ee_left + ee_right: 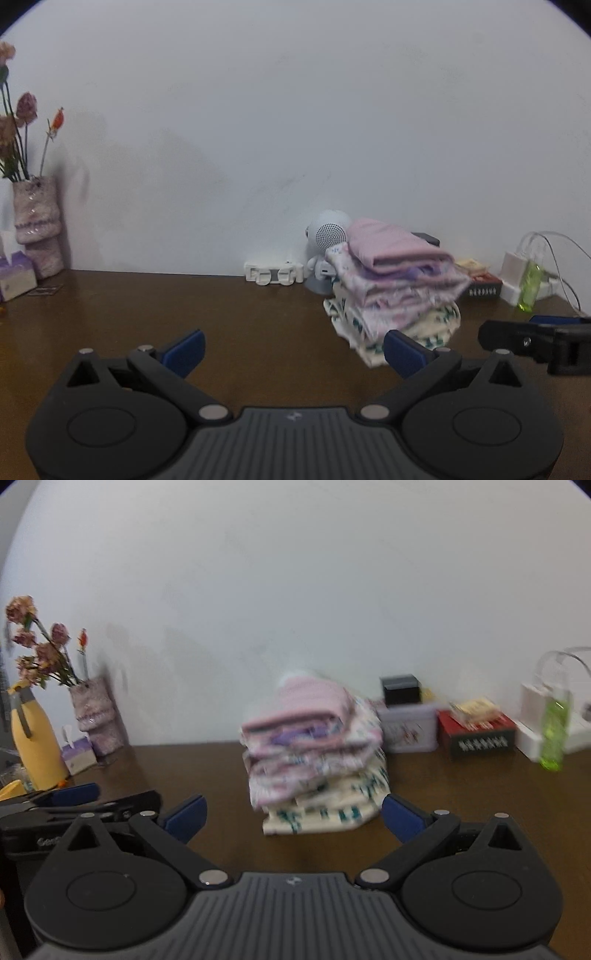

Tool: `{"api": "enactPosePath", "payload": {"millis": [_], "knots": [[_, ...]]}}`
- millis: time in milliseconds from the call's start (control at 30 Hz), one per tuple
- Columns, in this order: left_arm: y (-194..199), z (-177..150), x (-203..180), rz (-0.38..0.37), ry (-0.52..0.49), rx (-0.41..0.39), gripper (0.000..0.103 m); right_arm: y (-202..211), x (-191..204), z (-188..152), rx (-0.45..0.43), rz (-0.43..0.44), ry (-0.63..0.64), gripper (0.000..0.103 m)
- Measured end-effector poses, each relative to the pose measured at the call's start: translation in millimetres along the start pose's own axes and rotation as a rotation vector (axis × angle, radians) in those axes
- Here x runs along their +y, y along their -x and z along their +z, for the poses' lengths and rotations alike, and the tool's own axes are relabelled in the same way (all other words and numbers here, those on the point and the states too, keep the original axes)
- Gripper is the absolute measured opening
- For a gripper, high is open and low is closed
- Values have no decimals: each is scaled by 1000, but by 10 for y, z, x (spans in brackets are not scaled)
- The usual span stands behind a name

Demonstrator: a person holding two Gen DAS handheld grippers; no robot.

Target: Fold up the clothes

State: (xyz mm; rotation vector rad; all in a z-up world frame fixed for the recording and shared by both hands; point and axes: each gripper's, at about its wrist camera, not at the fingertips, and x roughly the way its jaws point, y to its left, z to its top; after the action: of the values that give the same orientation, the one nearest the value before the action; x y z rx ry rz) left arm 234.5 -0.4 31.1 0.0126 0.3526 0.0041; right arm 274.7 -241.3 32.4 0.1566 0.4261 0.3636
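Stack of folded clothes [314, 753]: we see it on the brown table [480, 797], towards the back, a pink piece on top, floral pieces under it, a cream piece with green print at the bottom.
Right gripper [293, 818]: we hold it with the jaws spread wide and nothing between the blue pads; the table shows bare in the gap.
Left gripper [293, 349]: likewise wide open and empty, over bare table.
Bearing from right gripper: the stack lies straight ahead, almost on our centre line, apart from the fingertips.
Bearing from left gripper: the stack [395, 284] lies ahead and off to the right, beyond the right-hand finger [402, 352].
Nearer hand: we judge the right one, since the stack fills its middle view and sits off-axis for the left.
Long axis: the stack's folded edges run roughly across our view, left to right, with the layers leaning a little.
No loose garment: we see none on the table in either view.
Neighbours: a small white speaker [328, 232] stands just behind the stack, and boxes [476, 733] sit near its right side, so any reach from the right has little room.
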Motion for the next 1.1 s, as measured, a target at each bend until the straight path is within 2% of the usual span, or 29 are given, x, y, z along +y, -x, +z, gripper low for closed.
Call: {"api": "enactPosePath", "payload": {"millis": [267,467,633,733,1100], "knots": [[749,-320,-7,-1,-32,23,103,573,178,-341,69,-1,4,103],[1210,-522,42,-52,28,91,103,1014,366,-613,108,0,24,103],[1531,-628,36,-63,52,128,103,1334,536,-790,128,-13,53,103],[1722,-687,25,-57,65,123,103,1502,605,-871,129,-16,51,103],[1985,-797,-31,-7,54,118,103,1764,716,-1057,123,23,78,103]]}}
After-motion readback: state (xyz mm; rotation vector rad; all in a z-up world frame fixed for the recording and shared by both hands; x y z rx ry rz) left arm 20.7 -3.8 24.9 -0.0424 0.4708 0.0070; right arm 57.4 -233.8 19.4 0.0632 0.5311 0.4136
